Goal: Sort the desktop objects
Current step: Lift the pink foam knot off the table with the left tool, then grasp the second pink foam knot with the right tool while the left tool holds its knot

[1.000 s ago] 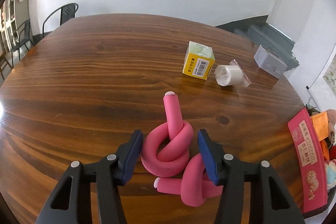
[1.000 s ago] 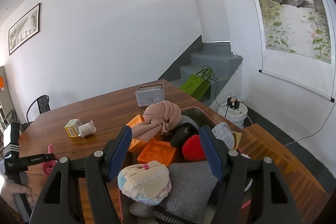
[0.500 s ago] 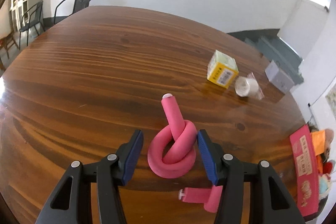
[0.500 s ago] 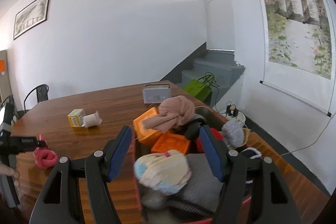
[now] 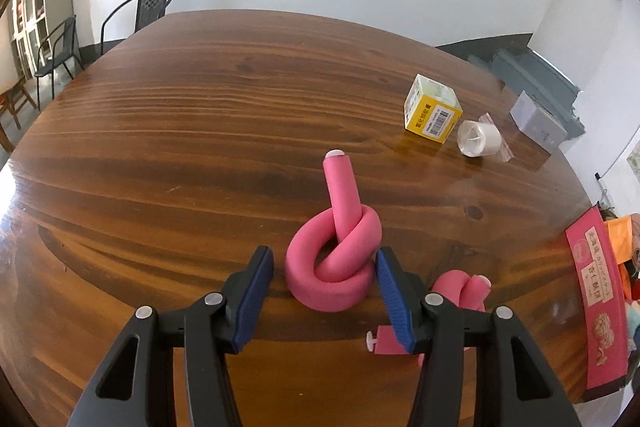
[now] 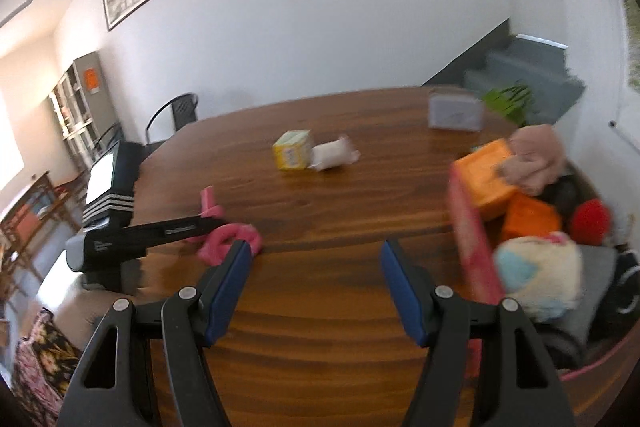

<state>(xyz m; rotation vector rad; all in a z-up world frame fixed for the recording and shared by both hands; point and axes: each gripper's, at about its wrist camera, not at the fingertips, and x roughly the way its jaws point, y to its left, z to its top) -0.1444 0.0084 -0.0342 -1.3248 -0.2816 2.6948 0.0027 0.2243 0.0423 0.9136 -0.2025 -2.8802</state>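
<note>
Left wrist view shows me my left gripper (image 5: 325, 267) with its jaws apart around a knotted pink foam roller (image 5: 334, 265) on the wooden table (image 5: 168, 147), a second pink roller (image 5: 460, 291) just right of it, then a yellow box (image 5: 432, 113) and a white roll (image 5: 478, 139) farther off. Right wrist view, blurred, shows my right gripper (image 6: 316, 271) spread wide over bare wood with nothing between its jaws, and a pink basket (image 6: 472, 255) of soft items at the right.

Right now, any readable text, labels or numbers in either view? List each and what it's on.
None can be quoted with confidence.
Yellow box: barcode and dark characters, too small to read.
Red banner: printed characters on pale panels, too distorted to read.
Left gripper: white lettering on its side, blurred.
Grey box: small marks, unreadable.
</note>
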